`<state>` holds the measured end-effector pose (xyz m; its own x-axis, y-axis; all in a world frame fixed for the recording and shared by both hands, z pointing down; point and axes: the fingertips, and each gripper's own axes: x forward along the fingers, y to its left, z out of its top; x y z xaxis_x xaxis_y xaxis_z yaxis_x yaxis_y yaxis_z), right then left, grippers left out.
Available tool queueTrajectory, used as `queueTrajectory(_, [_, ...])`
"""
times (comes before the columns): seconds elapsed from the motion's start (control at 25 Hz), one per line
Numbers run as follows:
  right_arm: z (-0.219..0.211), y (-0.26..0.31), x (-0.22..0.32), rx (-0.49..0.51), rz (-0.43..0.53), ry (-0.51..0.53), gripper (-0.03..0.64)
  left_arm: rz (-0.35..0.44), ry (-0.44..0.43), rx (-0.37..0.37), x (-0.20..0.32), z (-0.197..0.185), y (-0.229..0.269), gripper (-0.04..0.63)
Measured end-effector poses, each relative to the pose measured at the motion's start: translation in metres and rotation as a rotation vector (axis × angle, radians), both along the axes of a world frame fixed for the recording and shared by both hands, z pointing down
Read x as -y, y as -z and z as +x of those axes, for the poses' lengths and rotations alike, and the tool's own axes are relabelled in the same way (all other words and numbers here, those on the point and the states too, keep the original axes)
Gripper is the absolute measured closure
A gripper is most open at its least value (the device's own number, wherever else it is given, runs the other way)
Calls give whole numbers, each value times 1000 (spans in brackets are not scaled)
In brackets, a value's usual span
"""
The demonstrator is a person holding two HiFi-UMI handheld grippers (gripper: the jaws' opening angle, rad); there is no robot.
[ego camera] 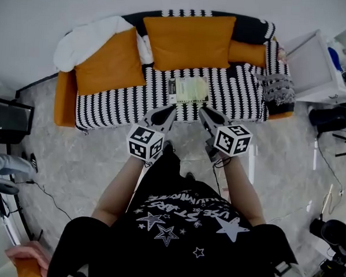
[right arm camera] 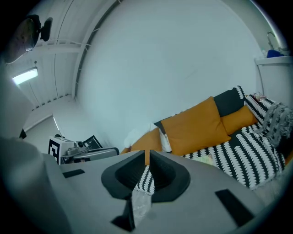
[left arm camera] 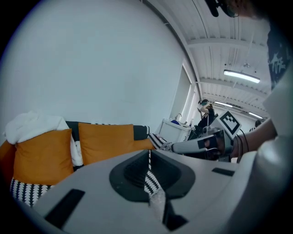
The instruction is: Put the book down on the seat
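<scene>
Book (ego camera: 189, 89): lies flat on the sofa seat (ego camera: 123, 100), near the seat's front edge and in front of the middle orange cushion (ego camera: 189, 40); nothing holds it.
Left tongs (ego camera: 167, 113): jaws together, with only a thin slit between the pads; nothing is held. The tip points at the seat's front edge, just left of the book and clear of it.
Right tongs (ego camera: 206, 115): jaws closed, nothing held. The tip points at the seat's front edge, just right of the book and clear of it.
Sofa cover: black-and-white stripes over seat and back.
Left orange cushion (ego camera: 107, 62): leans on the backrest, tilted.
White blanket (ego camera: 85, 39): draped over the backrest behind the left orange cushion.
Grey fringed throw (ego camera: 278, 85): hangs over the sofa's right arm.
White cabinet (ego camera: 315, 67): stands just beside the sofa's right end.
</scene>
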<state>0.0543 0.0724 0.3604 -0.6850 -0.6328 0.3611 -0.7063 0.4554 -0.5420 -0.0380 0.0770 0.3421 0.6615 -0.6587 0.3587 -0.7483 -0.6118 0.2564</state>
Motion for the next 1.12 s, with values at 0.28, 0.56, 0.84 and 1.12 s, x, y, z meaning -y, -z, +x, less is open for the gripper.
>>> queueTrajectory(0.28, [21,12,-44,8,36,23,571,38,30,2,-45,25,13,578])
queueTrajectory(0.56, [30,27,-91,-2,74,40,569,71,68,-7,-99,31,26,578])
queueTrajectory(0.84, [46,40,-135,-13,110,49,569,104,103,-10,-147,43,39,578])
queueTrajectory(1.12, [53,47,-165,5,129,58,571,119,118,-3,-181,51,47,578])
